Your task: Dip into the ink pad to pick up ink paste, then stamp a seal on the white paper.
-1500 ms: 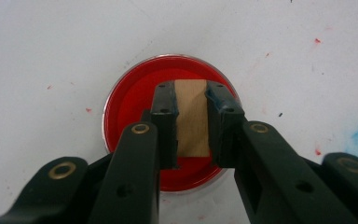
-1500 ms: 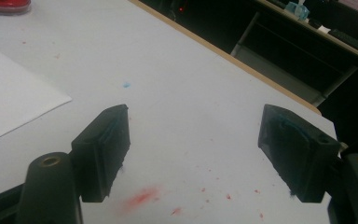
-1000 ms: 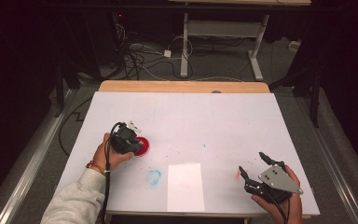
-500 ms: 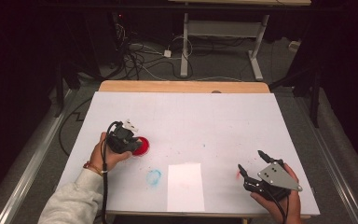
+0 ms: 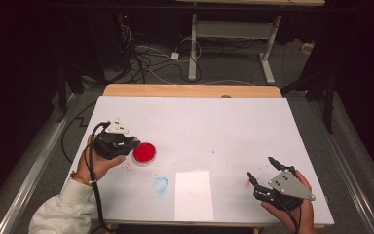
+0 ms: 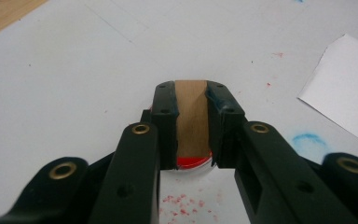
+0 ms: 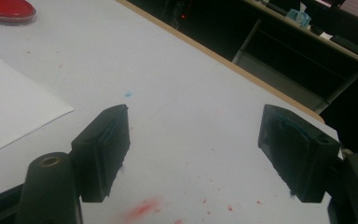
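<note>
My left gripper (image 6: 191, 95) is shut on a flat wooden piece (image 6: 191, 121) that stands upright between its jaws. Just below and beyond it lies a round red dish (image 6: 194, 162). In the high view the left gripper (image 5: 129, 144) sits at the table's left with its tips at the edge of the red dish (image 5: 144, 152). My right gripper (image 5: 264, 171) rests near the front right corner, open, with nothing between its fingers. The right gripper view shows the right gripper (image 7: 196, 140) spread wide over bare white tabletop (image 7: 186, 93).
A white sheet of paper (image 5: 193, 195) lies at the front middle, with a blue smudge (image 5: 160, 184) to its left. Red specks and a red smear (image 7: 142, 207) mark the surface. The table's wooden far edge (image 5: 190, 90) borders a dark floor with cables.
The left hand and its gripper have drawn slightly left, away from the red dish's centre. The right gripper has barely shifted and stays open.
</note>
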`<state>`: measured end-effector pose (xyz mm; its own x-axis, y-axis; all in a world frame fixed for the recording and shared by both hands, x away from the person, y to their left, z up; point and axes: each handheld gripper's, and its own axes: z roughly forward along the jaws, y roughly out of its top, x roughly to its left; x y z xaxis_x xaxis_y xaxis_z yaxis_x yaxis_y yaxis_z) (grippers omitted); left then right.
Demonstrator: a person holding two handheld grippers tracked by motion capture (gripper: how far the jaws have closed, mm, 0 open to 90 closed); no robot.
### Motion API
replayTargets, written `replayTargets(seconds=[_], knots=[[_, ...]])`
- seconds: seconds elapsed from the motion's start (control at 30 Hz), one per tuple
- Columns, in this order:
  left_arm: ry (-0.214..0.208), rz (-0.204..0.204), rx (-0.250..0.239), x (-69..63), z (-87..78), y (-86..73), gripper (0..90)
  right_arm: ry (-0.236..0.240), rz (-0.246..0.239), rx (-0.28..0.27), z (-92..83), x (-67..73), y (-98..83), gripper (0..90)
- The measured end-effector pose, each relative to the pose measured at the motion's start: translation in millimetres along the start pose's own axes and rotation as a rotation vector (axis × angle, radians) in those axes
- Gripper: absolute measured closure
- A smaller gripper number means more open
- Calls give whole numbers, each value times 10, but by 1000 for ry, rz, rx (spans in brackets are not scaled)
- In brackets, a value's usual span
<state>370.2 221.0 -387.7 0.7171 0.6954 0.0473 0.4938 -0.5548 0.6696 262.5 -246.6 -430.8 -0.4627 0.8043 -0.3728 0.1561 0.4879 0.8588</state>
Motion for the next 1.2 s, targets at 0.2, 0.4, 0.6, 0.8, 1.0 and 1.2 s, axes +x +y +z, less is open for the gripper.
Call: replayTargets(seconds=[0.2,0.4,0.6,0.8,1.0,1.2], knots=[[2,14,8,-28,-21,16,736,-1,5,5,6,-6,-7,252],[3,-7,5,-36,-6,38,735,2,-2,4,-1,4,-4,252],[-5,-17,16,-37,64,53,735,-1,6,8,-9,-13,-20,251],[-17,-22,53,-2,190,50,735,0,-2,13,-20,4,-27,250],[-28,-41,95,25,357,9,735,-1,1,17,-34,6,-35,250],[-37,-47,124,41,464,-20,734,4,-7,20,-29,15,-32,250]])
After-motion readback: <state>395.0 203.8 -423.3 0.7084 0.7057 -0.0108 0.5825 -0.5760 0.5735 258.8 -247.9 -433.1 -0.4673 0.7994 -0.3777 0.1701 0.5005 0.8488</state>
